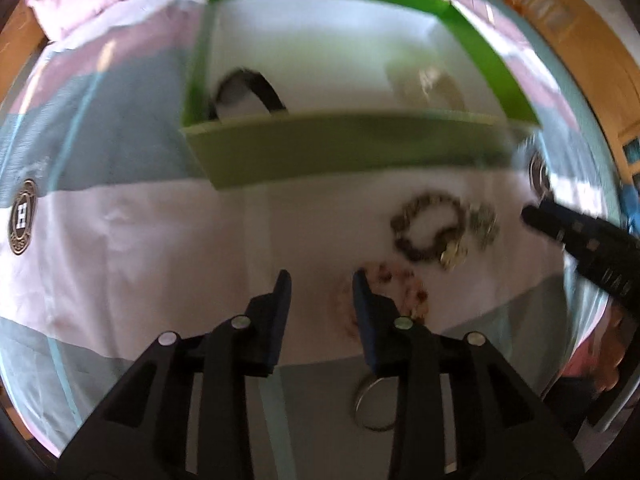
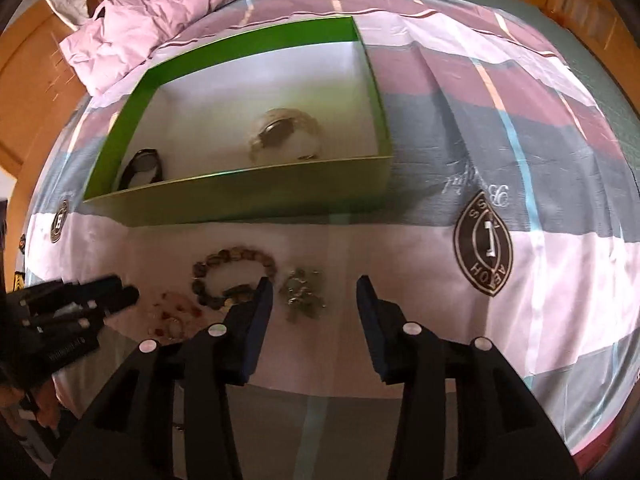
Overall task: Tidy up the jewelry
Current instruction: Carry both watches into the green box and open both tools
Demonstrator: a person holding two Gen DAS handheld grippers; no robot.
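A bed spread with a striped pink, grey and white sheet (image 2: 480, 128) serves as the work surface. The left gripper (image 1: 322, 280) hangs with its jaws parted and empty, just above a reddish bead bracelet (image 1: 400, 284) lying partly under its right finger. The right gripper (image 2: 314, 286) is wide open and holds nothing, with a small metal cluster (image 2: 304, 292) between its fingers. A brown bead bracelet (image 2: 234, 278) lies just left of that cluster. Farther off sits the green box (image 2: 248, 196), already holding a black watch (image 2: 142, 168) and a pale bracelet (image 2: 286, 134). Best to straddle one piece squarely and close on its beads, not the sheet.
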